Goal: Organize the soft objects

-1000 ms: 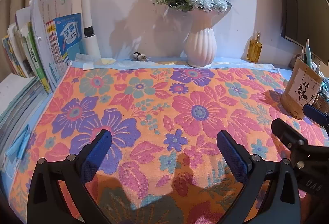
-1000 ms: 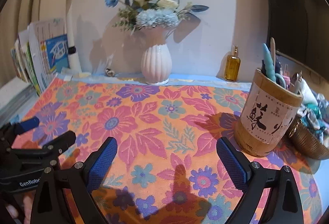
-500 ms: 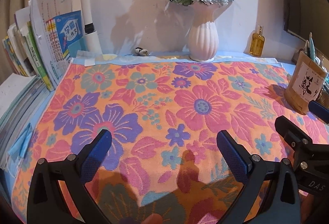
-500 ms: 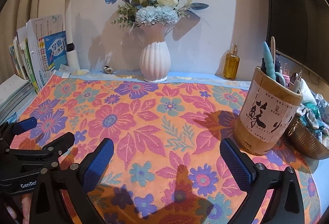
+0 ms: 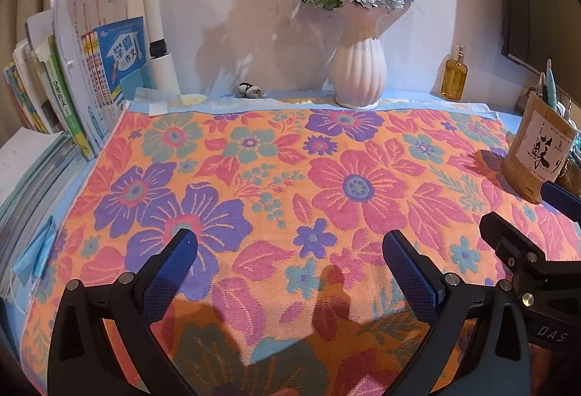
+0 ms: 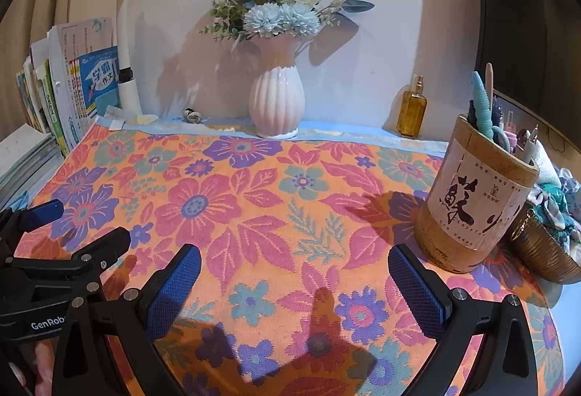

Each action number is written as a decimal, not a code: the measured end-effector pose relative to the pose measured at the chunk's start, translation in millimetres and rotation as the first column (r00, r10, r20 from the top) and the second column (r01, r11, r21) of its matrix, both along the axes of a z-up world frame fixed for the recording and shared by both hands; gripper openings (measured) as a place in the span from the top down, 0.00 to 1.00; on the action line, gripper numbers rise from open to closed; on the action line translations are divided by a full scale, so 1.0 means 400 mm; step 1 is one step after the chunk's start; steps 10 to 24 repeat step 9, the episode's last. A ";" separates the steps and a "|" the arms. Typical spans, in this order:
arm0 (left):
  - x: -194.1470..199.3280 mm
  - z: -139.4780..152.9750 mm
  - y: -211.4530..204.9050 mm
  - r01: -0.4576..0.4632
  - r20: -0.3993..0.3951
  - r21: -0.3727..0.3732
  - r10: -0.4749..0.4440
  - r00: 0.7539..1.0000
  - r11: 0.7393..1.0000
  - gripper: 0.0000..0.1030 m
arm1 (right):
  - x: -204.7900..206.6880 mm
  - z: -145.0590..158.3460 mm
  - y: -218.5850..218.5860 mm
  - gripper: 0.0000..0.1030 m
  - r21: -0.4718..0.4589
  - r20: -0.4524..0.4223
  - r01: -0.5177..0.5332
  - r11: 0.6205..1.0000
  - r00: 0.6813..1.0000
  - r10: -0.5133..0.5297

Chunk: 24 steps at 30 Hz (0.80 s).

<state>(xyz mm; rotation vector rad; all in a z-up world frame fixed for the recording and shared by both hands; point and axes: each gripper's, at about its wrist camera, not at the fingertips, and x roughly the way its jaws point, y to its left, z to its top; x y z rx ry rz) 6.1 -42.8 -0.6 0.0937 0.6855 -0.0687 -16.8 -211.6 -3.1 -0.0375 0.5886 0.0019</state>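
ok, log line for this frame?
left hand-held gripper: open, empty | right hand-held gripper: open, empty | floral towel: flat, ungrasped

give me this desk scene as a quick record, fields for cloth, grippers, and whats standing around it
cloth: orange floral towel spread flat over the desk
left gripper: open, above the towel's near part, holding nothing
right gripper: open, above the towel's near part, holding nothing
back edge: ribbed pink vase of blue and white flowers, amber glass bottle
right side: bamboo pen holder standing on the towel
left side: upright books
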 end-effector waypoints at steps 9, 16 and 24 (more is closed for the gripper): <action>-0.021 0.021 0.001 0.022 0.072 -0.002 -0.022 0.997 1.000 0.01 | 0.000 0.000 -0.016 0.00 0.046 -0.006 0.012 0.999 1.000 -0.011; -0.021 0.021 0.001 0.022 0.072 -0.002 -0.022 0.997 1.000 0.01 | 0.000 0.000 -0.016 0.00 0.046 -0.006 0.012 0.999 1.000 -0.011; -0.021 0.021 0.001 0.022 0.072 -0.002 -0.022 0.997 1.000 0.01 | 0.000 0.000 -0.016 0.00 0.046 -0.006 0.012 0.999 1.000 -0.011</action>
